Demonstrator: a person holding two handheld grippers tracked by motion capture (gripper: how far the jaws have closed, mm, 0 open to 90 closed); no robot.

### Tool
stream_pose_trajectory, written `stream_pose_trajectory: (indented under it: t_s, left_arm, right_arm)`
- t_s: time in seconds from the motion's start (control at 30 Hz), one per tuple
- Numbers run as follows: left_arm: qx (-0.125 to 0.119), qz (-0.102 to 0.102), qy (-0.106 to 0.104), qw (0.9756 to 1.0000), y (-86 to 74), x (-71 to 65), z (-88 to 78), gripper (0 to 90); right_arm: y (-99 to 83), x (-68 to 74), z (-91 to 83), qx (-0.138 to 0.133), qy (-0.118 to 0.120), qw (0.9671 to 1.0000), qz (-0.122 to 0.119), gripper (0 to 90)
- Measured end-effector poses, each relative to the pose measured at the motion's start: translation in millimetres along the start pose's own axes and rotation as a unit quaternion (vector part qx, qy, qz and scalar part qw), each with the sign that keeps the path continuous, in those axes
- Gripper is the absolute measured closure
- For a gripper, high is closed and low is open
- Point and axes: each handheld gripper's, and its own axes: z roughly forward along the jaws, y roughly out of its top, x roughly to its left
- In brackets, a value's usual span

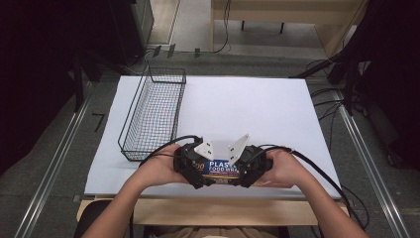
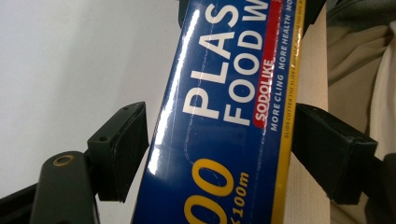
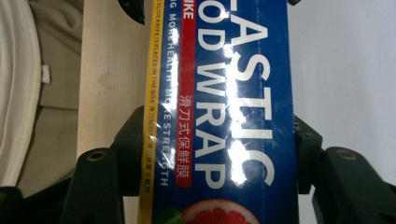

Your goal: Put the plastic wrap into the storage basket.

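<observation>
wire basket (image 1: 153,111) — upright, left side of white board (image 1: 257,104) | floor cables (image 1: 327,99) — right

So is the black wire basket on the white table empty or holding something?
Empty: through the black wire basket only the white table shows.
</observation>
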Motion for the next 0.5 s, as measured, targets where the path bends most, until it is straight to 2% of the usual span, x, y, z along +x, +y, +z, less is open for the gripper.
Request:
stream_pose_trajectory:
  t_s: [0.07, 0.2, 0.33, 0.43, 0.5]
  left_arm:
    - [0.008, 0.003, 0.007, 0.9999, 1.2, -0.3, 2.6, 22.8]
    - [0.014, 0.018, 0.003, 0.9997, 1.7, -3.3, 5.9, 30.9]
    - [0.021, 0.031, 0.004, 0.9993, 1.8, -6.4, 13.3, 31.3]
    - [0.026, 0.034, 0.008, 0.999, 0.8, -8.7, 18.1, 31.9]
    - [0.028, 0.039, 0.01, 0.9988, 0.7, -9.8, 19.4, 35.0]
  right_arm:
    - [1.2, 1.6, 0.9, 0.002, -0.004, 1.0, -0.002, 41.1]
    - [4.2, 4.5, 1.3, 0.005, -0.011, 0.9999, -0.01, 41.1]
    - [4.7, 6.3, 4.0, 0.01, -0.014, 0.9997, -0.017, 41.1]
    - [4.9, 6.7, 6.2, 0.013, -0.018, 0.9996, -0.019, 41.1]
    - [5.4, 8.0, 8.3, 0.016, -0.014, 0.9996, -0.019, 41.1]
